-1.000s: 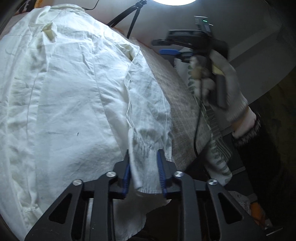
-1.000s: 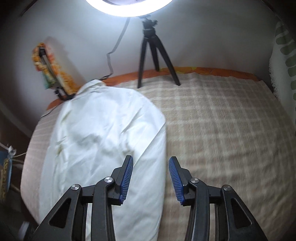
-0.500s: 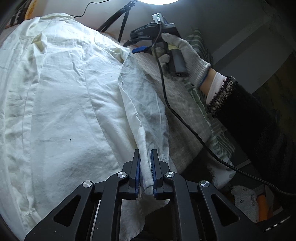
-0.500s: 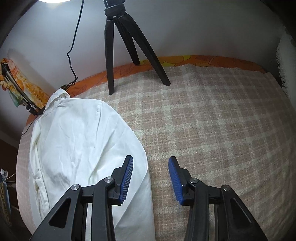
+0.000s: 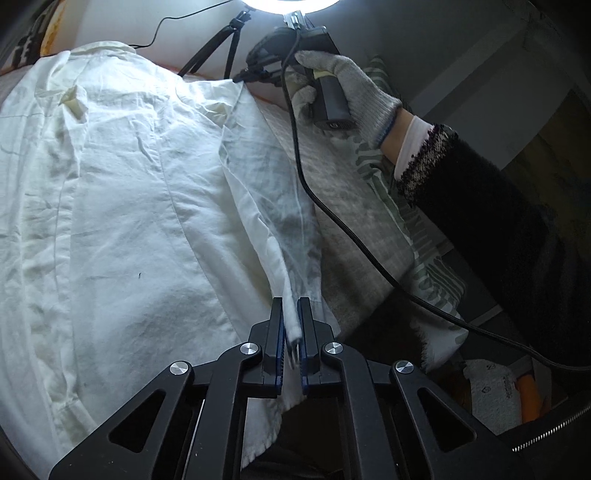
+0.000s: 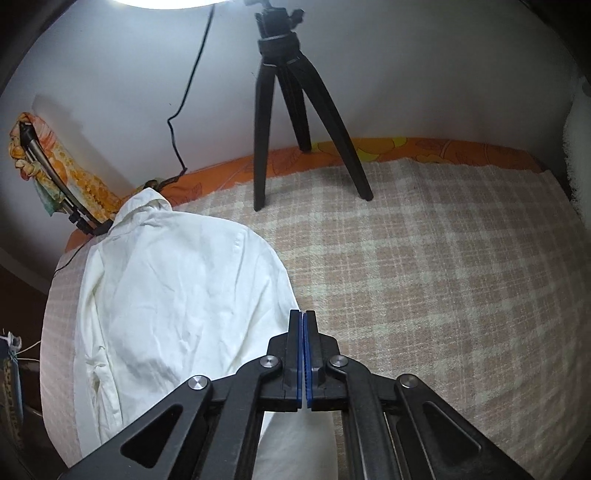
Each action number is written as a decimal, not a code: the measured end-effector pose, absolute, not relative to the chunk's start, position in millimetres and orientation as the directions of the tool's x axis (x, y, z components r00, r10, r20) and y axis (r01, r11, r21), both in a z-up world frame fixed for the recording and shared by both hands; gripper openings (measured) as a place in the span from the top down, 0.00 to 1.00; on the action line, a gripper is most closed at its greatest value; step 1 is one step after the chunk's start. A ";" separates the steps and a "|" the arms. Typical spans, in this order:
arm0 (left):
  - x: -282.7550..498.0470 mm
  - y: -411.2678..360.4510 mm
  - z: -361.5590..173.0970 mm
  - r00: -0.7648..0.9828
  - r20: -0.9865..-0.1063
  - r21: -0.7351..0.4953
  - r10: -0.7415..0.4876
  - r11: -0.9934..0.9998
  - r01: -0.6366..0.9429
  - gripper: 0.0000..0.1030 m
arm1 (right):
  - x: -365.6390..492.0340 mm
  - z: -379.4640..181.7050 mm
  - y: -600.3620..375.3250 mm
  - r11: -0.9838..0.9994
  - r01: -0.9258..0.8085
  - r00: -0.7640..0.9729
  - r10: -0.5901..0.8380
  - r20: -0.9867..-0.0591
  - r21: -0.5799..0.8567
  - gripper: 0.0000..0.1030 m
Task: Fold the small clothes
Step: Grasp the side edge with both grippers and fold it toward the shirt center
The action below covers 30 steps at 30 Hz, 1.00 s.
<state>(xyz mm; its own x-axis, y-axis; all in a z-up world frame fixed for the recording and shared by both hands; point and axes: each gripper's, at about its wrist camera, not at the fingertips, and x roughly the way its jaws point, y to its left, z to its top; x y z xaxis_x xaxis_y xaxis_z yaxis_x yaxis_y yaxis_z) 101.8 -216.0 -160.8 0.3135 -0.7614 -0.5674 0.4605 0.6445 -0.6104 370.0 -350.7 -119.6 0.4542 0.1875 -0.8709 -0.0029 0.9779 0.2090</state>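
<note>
- Shirt (image 5: 122,206), white, lies spread on the plaid blanket (image 6: 424,266); fills the 9 to 12 o'clock side of the left wrist view, and the 8 to 10 o'clock part of the right wrist view
- Left gripper (image 5: 290,325) at 6 o'clock of its own view; jaws nearly closed, pinching a rolled fold of the shirt's edge between the blue pads (image 5: 279,332); fabric sticks out past the tips and runs away toward 12 o'clock
- Right gripper (image 6: 303,332) at 6 o'clock of its own view; pads pressed together, no gap; tips sit at the shirt's right-hand edge where it meets the blanket; cannot tell if any cloth is caught between them
- In the left wrist view, the gloved right hand (image 5: 354,88) holds that gripper at 1 o'clock, at the shirt's far corner; black cable (image 5: 332,214) trails from it toward 4 o'clock
- Shirt collar (image 6: 147,199) points toward 10 o'clock in the right wrist view, at the blanket's far edge
- Black tripod (image 6: 291,110) stands beyond the shirt at 12 o'clock, feet on the blanket; ring light (image 6: 166,2) glows above it
</note>
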 end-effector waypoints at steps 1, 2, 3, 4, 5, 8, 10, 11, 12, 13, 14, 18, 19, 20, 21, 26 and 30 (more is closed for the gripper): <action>99.5 -214.4 -159.9 0.314 -0.566 -0.610 -0.763 0.643 0.464 0.96 | 369.8 -115.3 -346.3 0.977 -0.012 0.460 0.195 -0.866 0.214 1.00; 96.8 -212.3 -159.2 0.315 -0.565 -0.608 -0.763 0.642 0.466 0.96 | 369.3 -111.0 -341.0 0.976 -0.023 0.465 0.202 -0.862 0.216 1.00; 94.3 -209.9 -158.9 0.318 -0.564 -0.606 -0.762 0.644 0.467 0.96 | 368.5 -106.4 -333.6 0.976 -0.039 0.471 0.207 -0.858 0.214 1.00; 91.9 -206.9 -158.7 0.322 -0.563 -0.606 -0.761 0.645 0.465 0.96 | 369.0 -102.8 -326.8 0.976 -0.053 0.474 0.211 -0.855 0.211 1.00; 89.5 -203.6 -158.5 0.325 -0.562 -0.606 -0.761 0.646 0.463 0.97 | 369.3 -99.6 -319.1 0.976 -0.070 0.476 0.214 -0.853 0.206 1.00; 84.4 -195.9 -158.7 0.336 -0.561 -0.608 -0.757 0.652 0.453 0.97 | 370.8 -96.9 -290.0 0.976 -0.125 0.470 0.217 -0.855 0.179 1.00; 81.8 -192.5 -159.4 0.341 -0.564 -0.607 -0.752 0.657 0.447 0.97 | 371.0 -100.2 -271.6 0.974 -0.158 0.460 0.217 -0.861 0.161 1.00; 79.8 -189.7 -160.1 0.343 -0.565 -0.608 -0.751 0.659 0.442 0.97 | 371.2 -103.5 -261.6 0.972 -0.177 0.453 0.219 -0.864 0.153 1.00; 79.0 -187.4 -160.7 0.345 -0.566 -0.606 -0.749 0.662 0.441 0.97 | 371.4 -108.1 -254.5 0.971 -0.189 0.451 0.215 -0.866 0.143 1.00; 77.6 -185.2 -161.7 0.346 -0.570 -0.604 -0.745 0.666 0.439 0.97 | 372.9 -113.7 -247.9 0.971 -0.198 0.444 0.211 -0.871 0.135 1.00; 76.9 -183.2 -162.7 0.340 -0.565 -0.615 -0.752 0.659 0.434 0.97 | 373.4 -119.3 -241.2 0.970 -0.205 0.436 0.210 -0.875 0.130 1.00; 85.2 -176.8 -167.9 0.336 -0.575 -0.652 -0.746 0.666 0.362 0.86 | 372.9 -138.9 -222.9 0.971 -0.224 0.419 0.167 -0.892 0.077 1.00; 87.4 -175.6 -168.5 0.334 -0.567 -0.663 -0.753 0.658 0.357 0.76 | 372.4 -140.8 -221.8 0.972 -0.225 0.418 0.164 -0.894 0.073 1.00; 90.6 -175.7 -169.3 0.334 -0.562 -0.672 -0.757 0.653 0.348 0.65 | 372.0 -141.0 -222.0 0.972 -0.222 0.417 0.165 -0.894 0.075 1.00; 93.6 -177.1 -170.5 0.333 -0.565 -0.677 -0.755 0.655 0.336 0.58 | 371.9 -140.0 -222.4 0.973 -0.218 0.417 0.164 -0.894 0.076 1.00; 113.9 -187.4 -181.6 0.322 -0.584 -0.690 -0.745 0.665 0.285 0.49 | 369.4 -129.0 -230.1 0.976 -0.212 0.434 0.147 -0.889 0.058 1.00; 122.0 -198.8 -190.1 0.296 -0.552 -0.722 -0.780 0.624 0.298 1.00 | 367.7 -120.4 -236.4 0.977 -0.206 0.447 0.149 -0.882 0.060 1.00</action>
